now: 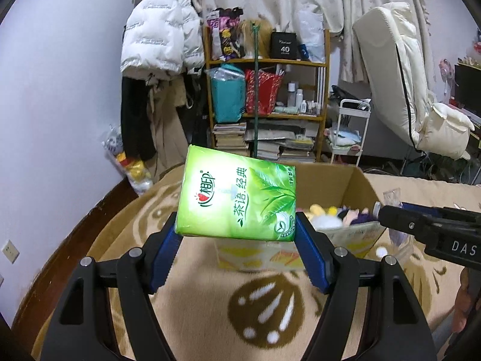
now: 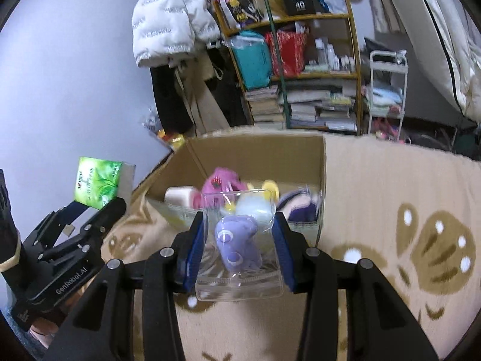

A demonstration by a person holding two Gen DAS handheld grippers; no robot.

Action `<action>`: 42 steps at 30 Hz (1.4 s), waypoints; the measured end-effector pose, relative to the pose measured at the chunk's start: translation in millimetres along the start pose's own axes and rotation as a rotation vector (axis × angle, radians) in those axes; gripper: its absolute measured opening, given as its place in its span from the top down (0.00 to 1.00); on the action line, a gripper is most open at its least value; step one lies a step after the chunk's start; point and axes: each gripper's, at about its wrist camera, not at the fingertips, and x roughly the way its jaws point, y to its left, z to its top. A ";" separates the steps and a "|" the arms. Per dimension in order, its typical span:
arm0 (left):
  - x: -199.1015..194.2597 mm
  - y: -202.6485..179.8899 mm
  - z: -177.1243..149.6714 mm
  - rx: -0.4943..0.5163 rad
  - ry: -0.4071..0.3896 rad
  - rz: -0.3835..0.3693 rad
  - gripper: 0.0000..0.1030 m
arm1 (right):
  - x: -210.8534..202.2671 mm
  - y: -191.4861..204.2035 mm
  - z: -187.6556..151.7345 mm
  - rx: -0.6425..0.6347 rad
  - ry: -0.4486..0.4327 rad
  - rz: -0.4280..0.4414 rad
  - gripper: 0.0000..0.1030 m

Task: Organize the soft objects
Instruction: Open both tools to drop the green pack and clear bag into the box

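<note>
green tissue pack (image 1: 237,198), bagged purple plush (image 2: 237,245)

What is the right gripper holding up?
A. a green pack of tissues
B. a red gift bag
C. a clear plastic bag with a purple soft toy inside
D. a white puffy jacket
C: in the right wrist view the right gripper has its blue pads pressed on a clear plastic bag with a purple soft toy inside, lifted above the cardboard box.

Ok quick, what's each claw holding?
Left gripper: closed on the green tissue pack.
Right gripper: closed on the clear bag with a purple toy.
</note>
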 end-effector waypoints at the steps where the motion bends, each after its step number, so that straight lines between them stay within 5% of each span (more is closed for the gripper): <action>1: 2.9 -0.9 3.6 0.005 -0.003 -0.002 0.30 | 0.8 0.1 3.2 -0.005 -0.008 0.002 0.55; 10: 47.4 -13.1 25.6 0.055 0.010 0.002 0.30 | 27.5 -0.9 25.2 -0.028 -0.053 -0.006 0.55; 26: 90.9 -12.2 16.4 0.036 0.086 0.005 0.27 | 62.9 -29.9 20.8 0.019 -0.018 -0.033 0.52; 31: 86.5 -11.5 16.6 0.048 0.076 0.004 0.17 | 62.9 -29.9 19.9 0.000 -0.017 -0.032 0.51; 34: 76.8 -10.4 18.3 0.048 0.049 0.018 0.09 | 56.3 -26.6 19.5 0.001 -0.037 -0.030 0.41; 42: 51.3 -1.4 18.2 0.037 0.022 0.033 0.06 | 28.9 -22.9 20.8 0.001 -0.093 -0.030 0.24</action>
